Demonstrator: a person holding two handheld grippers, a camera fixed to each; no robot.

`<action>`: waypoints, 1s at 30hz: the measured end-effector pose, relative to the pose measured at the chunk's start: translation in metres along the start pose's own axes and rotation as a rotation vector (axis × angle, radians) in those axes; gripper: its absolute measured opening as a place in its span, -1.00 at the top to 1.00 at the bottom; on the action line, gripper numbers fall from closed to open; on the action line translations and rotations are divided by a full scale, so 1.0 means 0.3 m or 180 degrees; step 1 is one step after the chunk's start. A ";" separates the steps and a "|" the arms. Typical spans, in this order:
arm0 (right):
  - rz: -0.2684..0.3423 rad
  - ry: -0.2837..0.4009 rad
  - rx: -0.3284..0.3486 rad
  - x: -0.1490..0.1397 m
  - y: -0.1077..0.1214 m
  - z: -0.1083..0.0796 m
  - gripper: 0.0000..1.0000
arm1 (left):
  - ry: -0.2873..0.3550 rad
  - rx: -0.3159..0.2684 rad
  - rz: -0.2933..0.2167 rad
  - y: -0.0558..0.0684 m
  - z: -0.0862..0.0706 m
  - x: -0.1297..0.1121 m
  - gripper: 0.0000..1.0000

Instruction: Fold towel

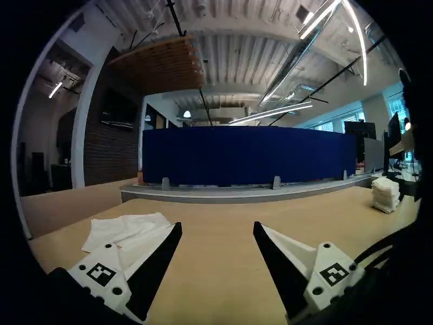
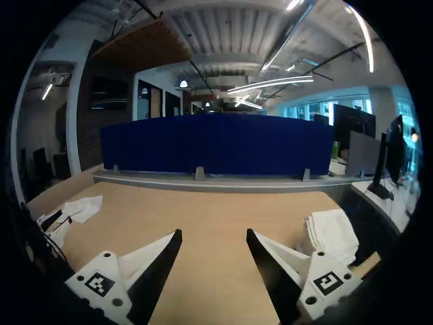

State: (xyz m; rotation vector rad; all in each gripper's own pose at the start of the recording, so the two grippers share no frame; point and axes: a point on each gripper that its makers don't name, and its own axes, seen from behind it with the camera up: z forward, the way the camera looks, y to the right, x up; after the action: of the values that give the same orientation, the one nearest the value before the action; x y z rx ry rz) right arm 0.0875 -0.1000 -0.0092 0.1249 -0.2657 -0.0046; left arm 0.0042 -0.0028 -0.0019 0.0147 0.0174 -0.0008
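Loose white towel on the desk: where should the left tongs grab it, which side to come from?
Probably its near right corner: the loose towel lies rumpled but mostly flat on the desk, and that corner sits closest to the open left tongs. Come in low from the near side, one finger sliding under the edge.

The left white-and-black two-finger gripper point(image 1: 216, 225) is pointing forward, roughly level, holding its fingers point(image 1: 157, 254) spread wide apart and empty. The right white-and-black two-finger gripper point(image 2: 214, 232) is facing the same way, its jaws likewise standing open and empty.
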 end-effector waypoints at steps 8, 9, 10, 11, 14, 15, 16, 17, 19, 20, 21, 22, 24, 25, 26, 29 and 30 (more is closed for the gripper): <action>0.0024 0.0013 -0.0024 -0.005 0.023 -0.009 -0.84 | -0.0048 -0.0006 -0.0002 0.001 0.003 -0.018 -0.96; 0.0024 0.0012 -0.0030 -0.006 0.029 -0.011 -0.84 | -0.0051 -0.0005 -0.0001 0.001 0.003 -0.018 -0.96; 0.0023 0.0012 -0.0035 -0.006 0.034 -0.013 -0.84 | -0.0053 -0.0003 0.0000 0.001 0.003 -0.017 -0.96; 0.0022 0.0012 -0.0040 -0.007 0.040 -0.015 -0.84 | -0.0055 -0.0002 0.0001 0.001 0.004 -0.016 -0.96; 0.0026 0.0047 -0.0049 0.003 0.060 -0.020 -0.84 | -0.0056 -0.0001 0.0001 0.002 0.003 -0.015 -0.97; 0.0035 0.0069 -0.0054 0.009 0.065 -0.023 -0.84 | -0.0056 -0.0001 0.0001 0.002 0.002 -0.015 -0.97; 0.0044 0.0090 -0.0058 0.014 0.071 -0.024 -0.84 | -0.0056 -0.0001 0.0001 0.002 0.002 -0.016 -0.97; 0.0053 0.0111 -0.0062 0.019 0.076 -0.026 -0.84 | -0.0056 -0.0002 0.0001 0.002 0.002 -0.016 -0.97; 0.0073 0.0159 -0.0058 0.027 0.080 -0.028 -0.84 | -0.0056 -0.0002 0.0001 0.001 0.001 -0.015 -0.96; 0.0083 0.0183 -0.0055 0.030 0.082 -0.028 -0.84 | -0.0056 -0.0002 0.0001 0.001 0.001 -0.015 -0.96; 0.0080 0.0212 -0.0060 0.031 0.089 -0.026 -0.84 | -0.0056 -0.0002 0.0002 0.001 0.001 -0.015 -0.96; 0.0075 0.0238 -0.0066 0.031 0.096 -0.025 -0.85 | -0.0056 -0.0002 0.0002 0.000 0.001 -0.014 -0.96; 0.0064 0.0299 -0.0101 0.028 0.117 -0.020 -0.86 | -0.0056 -0.0002 0.0002 0.000 0.002 -0.014 -0.97; 0.0059 0.0332 -0.0130 0.026 0.131 -0.017 -0.87 | -0.0056 -0.0001 0.0002 0.000 0.002 -0.014 -0.97; 0.0055 0.0364 -0.0160 0.023 0.145 -0.014 -0.89 | -0.0056 -0.0001 0.0002 0.000 0.002 -0.014 -0.97; 0.0095 0.0456 -0.0246 0.006 0.179 -0.012 -0.90 | -0.0056 -0.0002 0.0001 -0.001 0.002 -0.014 -0.96; 0.0111 0.0481 -0.0258 -0.004 0.186 -0.012 -0.90 | -0.0056 -0.0002 0.0002 -0.001 0.002 -0.014 -0.96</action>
State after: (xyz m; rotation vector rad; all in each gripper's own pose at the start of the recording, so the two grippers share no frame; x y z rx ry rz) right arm 0.0867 -0.0441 -0.0059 0.0398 -0.1166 0.0286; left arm -0.0001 -0.0030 -0.0011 0.0142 -0.0002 -0.0004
